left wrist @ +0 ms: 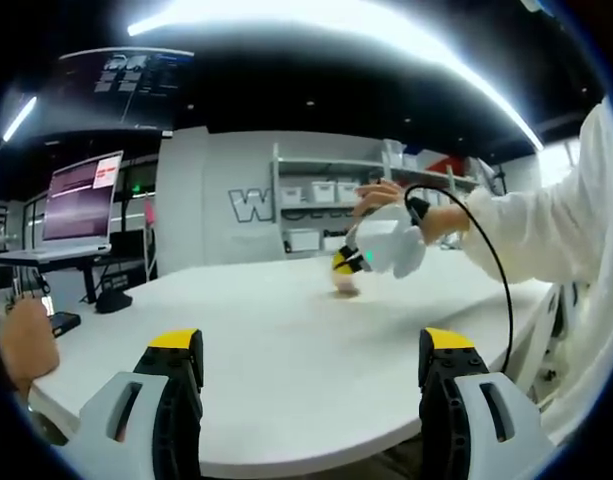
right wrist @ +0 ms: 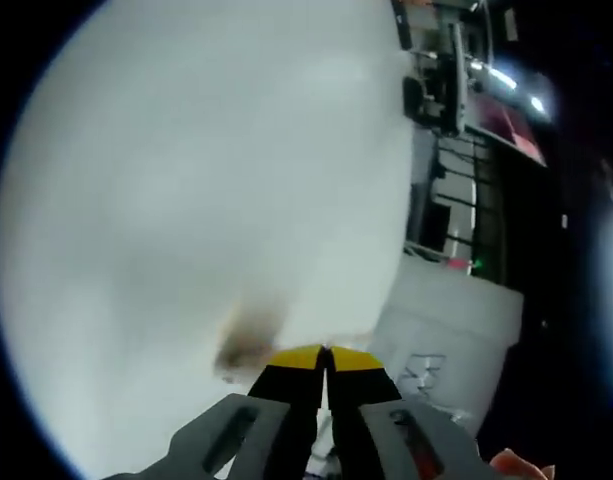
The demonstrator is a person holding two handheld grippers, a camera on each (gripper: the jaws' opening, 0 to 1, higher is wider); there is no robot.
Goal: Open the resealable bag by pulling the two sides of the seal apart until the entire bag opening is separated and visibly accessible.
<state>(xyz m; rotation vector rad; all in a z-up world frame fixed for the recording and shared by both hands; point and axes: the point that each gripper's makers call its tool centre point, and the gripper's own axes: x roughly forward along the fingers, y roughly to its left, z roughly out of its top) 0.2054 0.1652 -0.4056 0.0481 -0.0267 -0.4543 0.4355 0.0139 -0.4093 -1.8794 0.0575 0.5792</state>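
The resealable bag point(left wrist: 346, 284) is a small clear pouch with something brownish inside, lying on the white table point(left wrist: 286, 340) past its middle. In the right gripper view the bag point(right wrist: 248, 338) is a blurred brown patch just left of my right gripper point(right wrist: 326, 358). That gripper's yellow-tipped jaws are pressed together at the bag's edge. In the left gripper view a hand in a white sleeve holds the right gripper point(left wrist: 344, 262), which points down at the bag. My left gripper point(left wrist: 311, 345) hangs near the table's front edge, its jaws wide apart with nothing between them, well short of the bag.
A lit screen point(left wrist: 81, 195) stands on a desk at the left, with small dark items point(left wrist: 114, 298) on the table's left end. Shelves with white bins point(left wrist: 326, 190) line the back wall. A black cable point(left wrist: 491, 265) loops from the right gripper. A hand point(left wrist: 26, 342) shows at far left.
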